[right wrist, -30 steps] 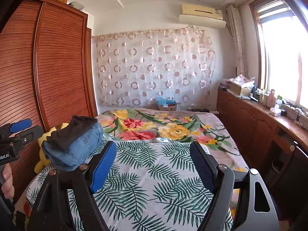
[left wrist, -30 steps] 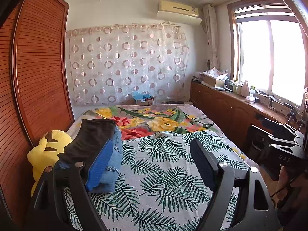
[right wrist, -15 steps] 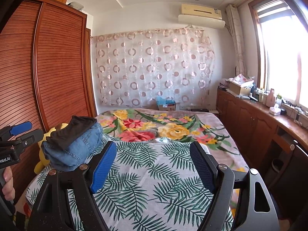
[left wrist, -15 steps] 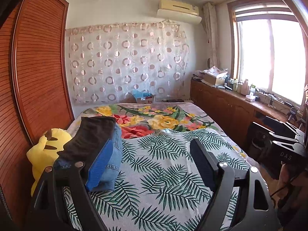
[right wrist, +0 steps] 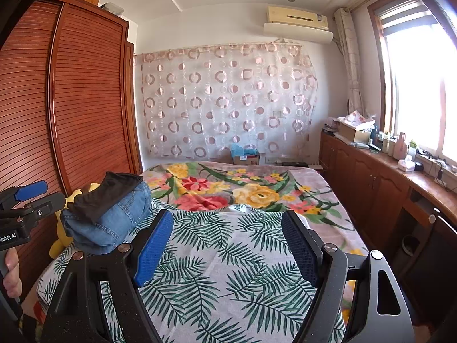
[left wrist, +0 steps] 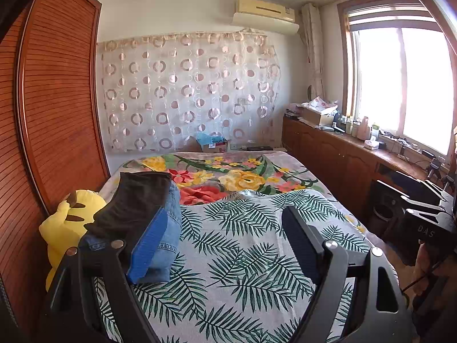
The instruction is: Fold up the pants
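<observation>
Nothing has moved since earlier | left gripper (left wrist: pixel 225 240) and right gripper (right wrist: pixel 225 243): jaws wide apart, empty | folded pants (right wrist: pixel 110 217) stacked at bed (right wrist: pixel 228 285) left edge, partly hiding yellow plush (left wrist: pixel 67 223)

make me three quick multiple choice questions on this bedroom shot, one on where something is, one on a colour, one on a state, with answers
1. Where does the stack of folded clothes lie on the bed?
A. along its left side, by the wardrobe
B. in its middle
C. at its right edge, by the window

2. What colour is the plush toy beside the stack?
A. red
B. yellow
C. white

3. How do the jaws of the right gripper stand?
A. shut on the jeans
B. shut on nothing
C. open, with nothing between them

Answers:
1. A, the stack sits at the bed's left side, next to the wooden wardrobe.
2. B, the toy is bright yellow with dark marks.
3. C, only the leaf-print cover shows in the wide gap between its fingers.
</observation>
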